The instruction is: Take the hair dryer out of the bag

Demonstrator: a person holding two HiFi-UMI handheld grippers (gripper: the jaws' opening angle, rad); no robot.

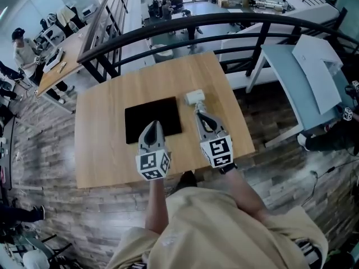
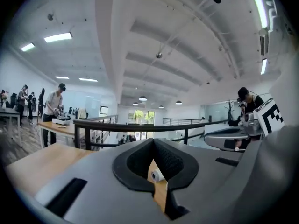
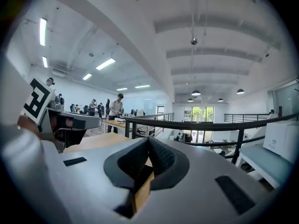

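Observation:
A flat black bag (image 1: 152, 119) lies in the middle of the wooden table (image 1: 101, 150). Just right of its far corner sits the white hair dryer (image 1: 195, 97), outside the bag; its round nozzle also shows through the jaw gap in the left gripper view (image 2: 158, 175). My left gripper (image 1: 152, 124) hovers over the bag's near edge, jaws shut and empty. My right gripper (image 1: 200, 115) hangs beside it, just short of the hair dryer, also shut with nothing in it. Both point level over the table toward the railing, as the left gripper (image 2: 153, 141) and the right gripper (image 3: 148, 140) show in their own views.
A black curved railing (image 1: 224, 21) runs right behind the table's far edge, with a lower floor beyond it. A pale blue-white table (image 1: 303, 77) stands to the right. The person's legs are at the table's near edge. People work at a distant desk (image 2: 60, 122).

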